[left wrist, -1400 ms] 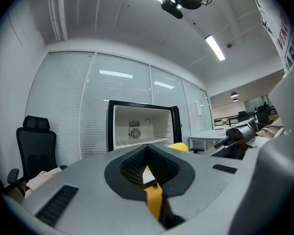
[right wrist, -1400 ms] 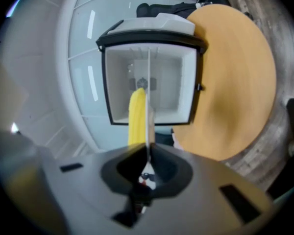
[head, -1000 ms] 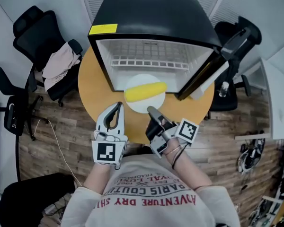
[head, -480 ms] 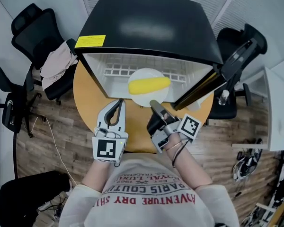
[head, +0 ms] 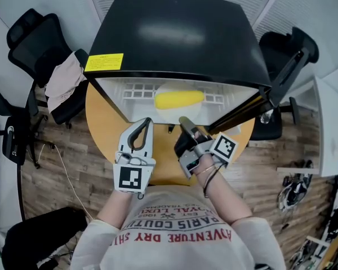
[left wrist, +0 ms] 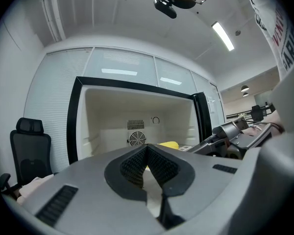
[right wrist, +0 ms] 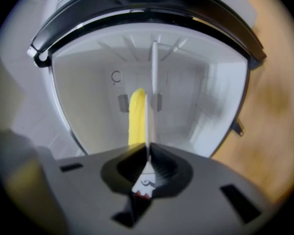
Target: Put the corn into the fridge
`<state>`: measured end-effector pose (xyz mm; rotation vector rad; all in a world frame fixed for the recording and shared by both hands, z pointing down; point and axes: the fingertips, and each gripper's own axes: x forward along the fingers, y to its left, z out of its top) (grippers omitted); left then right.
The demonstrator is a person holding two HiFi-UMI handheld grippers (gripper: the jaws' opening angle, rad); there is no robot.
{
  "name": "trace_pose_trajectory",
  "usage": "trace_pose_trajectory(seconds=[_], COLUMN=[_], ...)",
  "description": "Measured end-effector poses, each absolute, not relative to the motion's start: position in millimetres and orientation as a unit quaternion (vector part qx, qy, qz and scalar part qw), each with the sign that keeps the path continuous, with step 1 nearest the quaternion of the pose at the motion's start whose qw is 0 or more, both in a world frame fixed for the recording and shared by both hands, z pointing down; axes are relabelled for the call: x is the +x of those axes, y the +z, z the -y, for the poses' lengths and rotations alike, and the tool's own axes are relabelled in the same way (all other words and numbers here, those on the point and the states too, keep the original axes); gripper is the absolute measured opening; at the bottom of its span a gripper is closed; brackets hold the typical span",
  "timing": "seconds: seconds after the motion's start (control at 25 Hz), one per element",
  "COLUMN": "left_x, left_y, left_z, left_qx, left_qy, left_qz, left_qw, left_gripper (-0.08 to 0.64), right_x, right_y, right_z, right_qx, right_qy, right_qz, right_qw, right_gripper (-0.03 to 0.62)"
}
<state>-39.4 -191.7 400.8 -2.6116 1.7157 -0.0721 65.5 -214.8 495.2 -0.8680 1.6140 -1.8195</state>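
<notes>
- Corn (head: 179, 99): one yellow cob, lying crosswise on a white plate (head: 183, 113); sitting just inside the fridge mouth, over the white floor near the front edge.
- Fridge (head: 174, 32): small black unit standing on the far part of a round wooden table (head: 104, 122); its door (head: 270, 91) is hanging open to the right.
- Right gripper (head: 183, 121): jaws are pinching the near rim of the plate, which its own view is showing edge-on between the closed pads; it is bearing plate and cob together.
- Left gripper (head: 145, 122): jaws are resting together with nothing between them; it is hovering over the table's near side, left of the right gripper, apart from the plate.
- Step in hand, judged: loading, with the plate partly inside.
- Next move, judged: carrying the plate farther in, keeping it level so the cob is not rolling off, lowering it onto the floor, then opening the jaws and drawing back clear of the rim.
</notes>
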Motion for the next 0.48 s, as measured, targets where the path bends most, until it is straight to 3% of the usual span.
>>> trace_pose_trajectory(seconds=[0.48], left_x=[-44.9], left_y=[409.8], left_z=[217.0], left_qx=[-0.843], left_qy=[-0.025], left_qz=[-0.537], left_qw=[-0.007], left_gripper=[0.025], right_x=[44.8], right_y=[496.0], right_z=[246.8], right_qx=[-0.331], right_qy=[-0.676], right_qz=[-0.59], right_qw=[0.291], right_gripper=[0.041])
